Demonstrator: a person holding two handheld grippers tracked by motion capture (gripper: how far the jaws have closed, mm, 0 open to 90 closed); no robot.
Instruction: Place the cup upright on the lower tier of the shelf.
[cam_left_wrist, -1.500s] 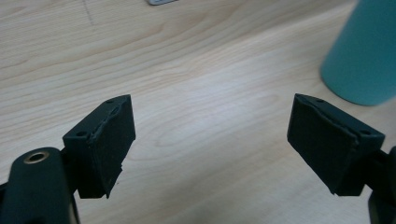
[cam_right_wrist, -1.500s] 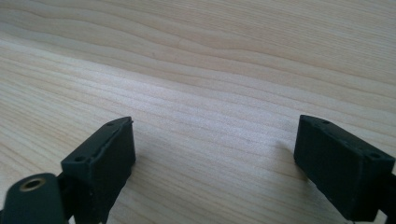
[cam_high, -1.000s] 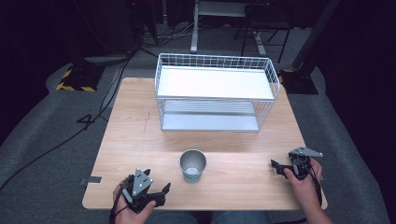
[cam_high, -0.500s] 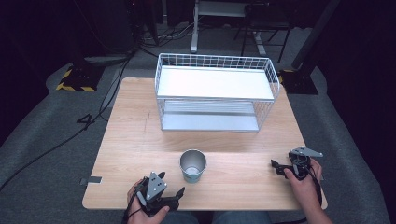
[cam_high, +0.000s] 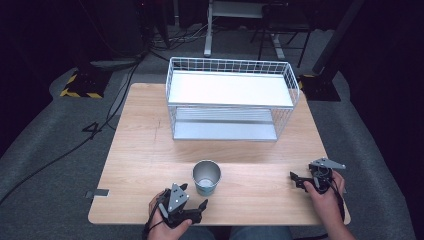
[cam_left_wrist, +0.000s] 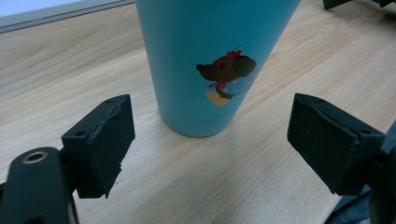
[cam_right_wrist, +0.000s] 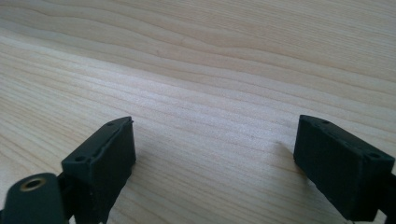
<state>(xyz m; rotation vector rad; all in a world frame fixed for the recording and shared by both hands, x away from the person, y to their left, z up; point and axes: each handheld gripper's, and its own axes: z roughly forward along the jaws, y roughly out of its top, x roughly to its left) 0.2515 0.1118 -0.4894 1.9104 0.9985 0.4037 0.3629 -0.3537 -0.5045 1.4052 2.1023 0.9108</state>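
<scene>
— Left gripper (cam_high: 199, 209) at the table's near edge, jaws spread wide: what is it facing?

— A teal cup (cam_high: 206, 177), standing upright on the wooden table (cam_high: 140, 150) near the middle of the near edge. From above, the gripper sits just short of the cup, on the person's side and slightly to the left. In the left gripper view the cup (cam_left_wrist: 215, 60) fills the space ahead between the two black pads (cam_left_wrist: 100, 142), not touching either; a small cartoon figure in red and blue is printed on its side, and its base rests flat on the wood.

— And the right gripper (cam_high: 300, 181)?

— Held in the person's right hand (cam_high: 322, 192) near the table's near right corner, well apart from the cup. The right gripper view shows its jaws wide too, with bare wood grain between them and nothing held.

— What else is on the table?

— A white wire rack (cam_high: 231, 100) with two shelves, standing at the far edge, well apart from the cup and from both grippers. Its upper shelf is white; the lower one is a ribbed grey surface.

— Left hand?

— The left hand (cam_high: 162, 220) comes in over the near edge, wrapped round the gripper's body.
</scene>
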